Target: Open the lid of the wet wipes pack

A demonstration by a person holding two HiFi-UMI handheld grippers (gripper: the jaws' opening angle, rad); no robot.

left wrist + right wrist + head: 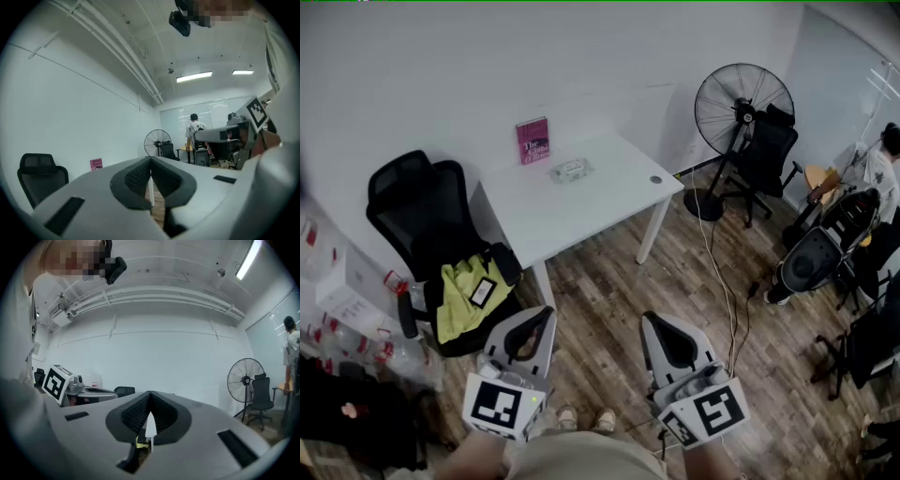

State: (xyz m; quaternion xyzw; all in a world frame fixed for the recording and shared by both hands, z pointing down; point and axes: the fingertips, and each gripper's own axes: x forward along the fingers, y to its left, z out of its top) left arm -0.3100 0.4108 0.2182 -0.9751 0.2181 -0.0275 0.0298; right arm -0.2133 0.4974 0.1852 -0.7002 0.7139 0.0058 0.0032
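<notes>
Head view: 1 wet wipes pack [571, 170] at far edge of surface [600, 202], beside 1 pink book [532, 140]. Left gripper [546, 313], right gripper [648, 319] (2 total): jaws closed, empty, well apart from surface.

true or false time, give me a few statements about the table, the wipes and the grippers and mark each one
1. The wet wipes pack lies on the white table. True.
2. The right gripper is shut on the pack. False: it is shut on nothing and is held low near the person, away from the table.
3. The pink book lies flat on the floor. False: it stands upright on the table against the wall.
4. A yellow garment lies on the black chair. True.
5. The fan stands on the table. False: it stands on the wooden floor beside the table.
</notes>
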